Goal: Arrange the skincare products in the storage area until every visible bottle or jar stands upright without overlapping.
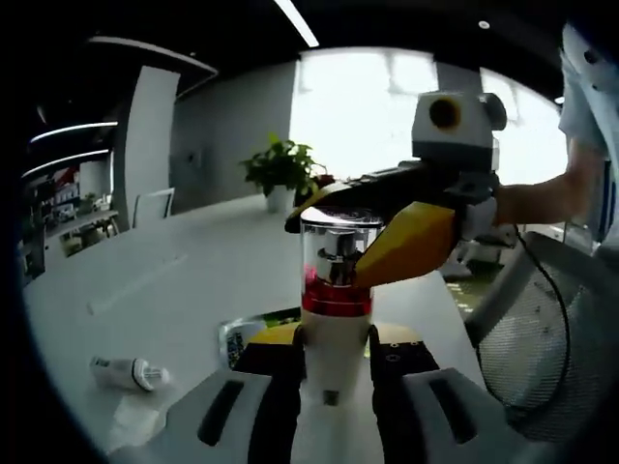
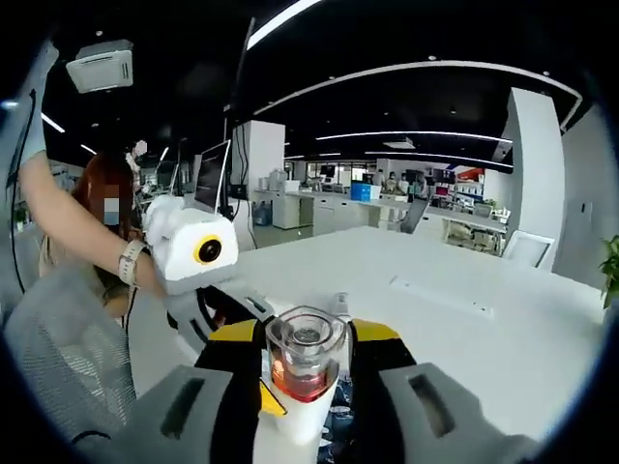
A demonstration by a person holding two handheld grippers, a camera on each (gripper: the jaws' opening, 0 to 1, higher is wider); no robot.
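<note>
A white bottle (image 1: 335,360) with a red band and a clear cap (image 1: 329,235) stands upright between my left gripper's (image 1: 336,338) jaws, which are shut on its body, above the white table (image 1: 174,280). My right gripper (image 1: 329,246) reaches in from the right, one yellow-and-black jaw on each side of the clear cap, closed on it. In the right gripper view the same cap (image 2: 306,350) sits tight between my right gripper's (image 2: 305,338) jaws, with red showing through it. My left gripper (image 2: 242,307) comes in from the left, just below.
A small white bottle (image 1: 129,372) lies on its side on the table at the left. Another small item (image 1: 237,340) sits behind my left jaw. A potted plant (image 1: 280,174) stands farther back. A mesh chair (image 1: 551,319) and a person's arm (image 1: 542,198) are at the right.
</note>
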